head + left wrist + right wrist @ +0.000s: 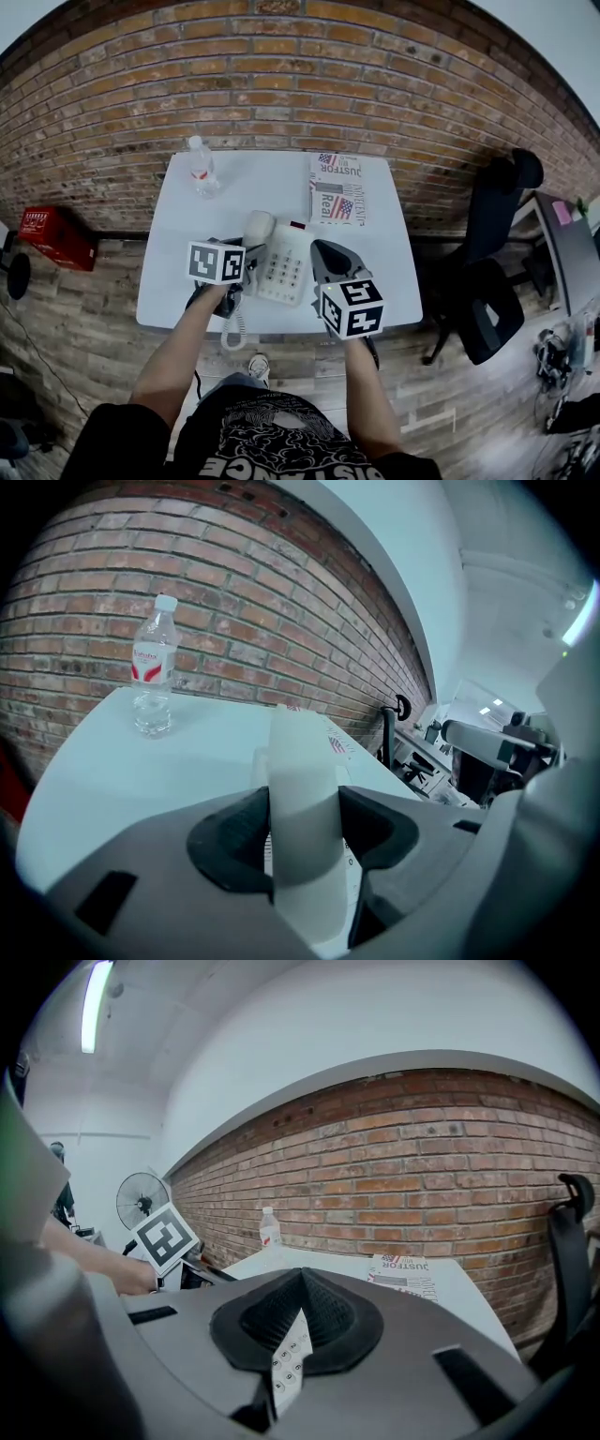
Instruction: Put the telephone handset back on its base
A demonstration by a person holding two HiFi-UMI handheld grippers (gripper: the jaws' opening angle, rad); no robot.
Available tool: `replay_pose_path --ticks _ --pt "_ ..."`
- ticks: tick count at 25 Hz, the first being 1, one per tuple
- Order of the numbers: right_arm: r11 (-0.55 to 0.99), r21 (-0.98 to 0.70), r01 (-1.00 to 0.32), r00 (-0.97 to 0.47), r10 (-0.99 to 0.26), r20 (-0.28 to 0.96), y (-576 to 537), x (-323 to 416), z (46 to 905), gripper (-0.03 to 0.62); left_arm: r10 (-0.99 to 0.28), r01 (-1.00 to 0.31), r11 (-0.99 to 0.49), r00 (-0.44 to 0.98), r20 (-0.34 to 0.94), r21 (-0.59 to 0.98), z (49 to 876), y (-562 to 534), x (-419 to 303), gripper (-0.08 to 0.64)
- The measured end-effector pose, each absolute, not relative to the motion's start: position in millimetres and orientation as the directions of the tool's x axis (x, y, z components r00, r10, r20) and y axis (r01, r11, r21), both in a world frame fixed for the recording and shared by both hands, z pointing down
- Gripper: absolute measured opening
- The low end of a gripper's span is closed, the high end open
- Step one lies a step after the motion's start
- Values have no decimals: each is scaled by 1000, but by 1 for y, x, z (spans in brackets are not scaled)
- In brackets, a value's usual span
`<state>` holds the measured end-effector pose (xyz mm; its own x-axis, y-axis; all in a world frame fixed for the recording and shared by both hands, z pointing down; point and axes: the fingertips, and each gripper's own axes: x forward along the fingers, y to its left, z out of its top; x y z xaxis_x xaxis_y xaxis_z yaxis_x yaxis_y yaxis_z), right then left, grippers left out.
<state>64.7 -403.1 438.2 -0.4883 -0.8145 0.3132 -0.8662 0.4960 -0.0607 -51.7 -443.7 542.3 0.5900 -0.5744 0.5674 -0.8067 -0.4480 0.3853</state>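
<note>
On the white surface [244, 183] there are four things: one telephone base [286, 267], one handset [258, 228], one clear water bottle [201, 167] and one printed magazine [336, 187]. Two claws work over them. The left claw [242, 267] is clamped on the white handset, which stands between both its dark pads in the left gripper view and lies along the left side of the base; whether it sits fully in its cradle I cannot tell. One coiled cord [234, 328] hangs off the near edge of the surface. The right claw [326, 255] has its jaws together and empty, poised by the right side of the base, with the keypad showing just beneath it. Beside the surface are one black office chair [492, 272] and one red crate [54, 236] on the floor.
</note>
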Motion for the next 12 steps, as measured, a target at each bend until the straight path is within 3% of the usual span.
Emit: replay_pose_path --ticks 12 --pt "462 -56 -885 -454 -827 331 -412 71 445 -2 -517 -832 -413 550 657 371 566 -461 -50 222"
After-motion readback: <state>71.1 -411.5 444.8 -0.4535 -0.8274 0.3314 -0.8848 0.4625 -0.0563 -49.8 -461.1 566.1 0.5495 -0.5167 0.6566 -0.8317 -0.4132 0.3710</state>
